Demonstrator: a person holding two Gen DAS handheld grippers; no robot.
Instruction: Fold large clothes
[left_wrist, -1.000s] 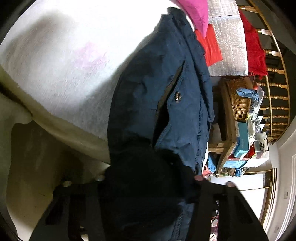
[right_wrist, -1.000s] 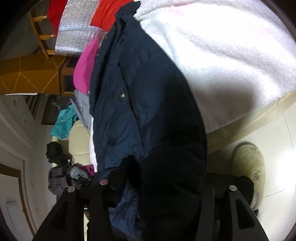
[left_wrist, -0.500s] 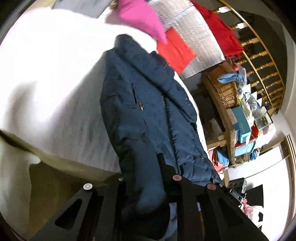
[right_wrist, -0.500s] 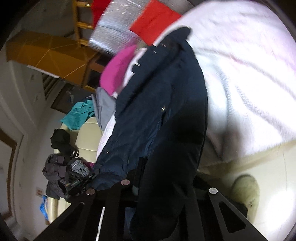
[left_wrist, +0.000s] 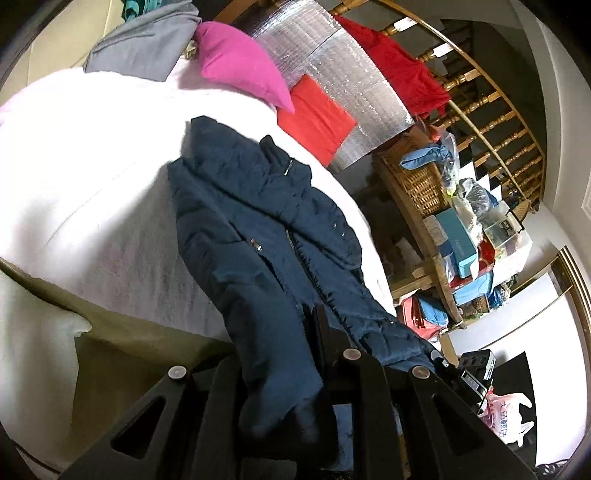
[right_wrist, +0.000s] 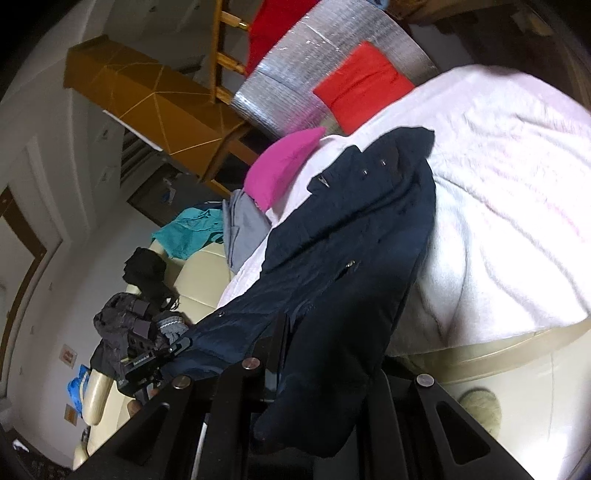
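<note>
Up come both grippers since a second ago, and the navy jacket rises with them, its hem now lifted clear of the bed's edge while the collar end trails on the white blanket. Left gripper has its jaws pressed together, pinching a fold of the jacket's hem; right gripper does the same on its side, fabric draping down between the black fingers.

Looking around: the blanket covers a cream bed, with a pink pillow and a red pillow near a silver quilted sheet. A grey garment lies at the far edge, next to the pink pillow. Beyond, a wooden railing with a red cloth over it, a wicker basket and stacked boxes on a shelf. From the right wrist, a tan cardboard box and a teal cloth.

Writing: a white plastic bag on the floor carries blue print, too small to read.
</note>
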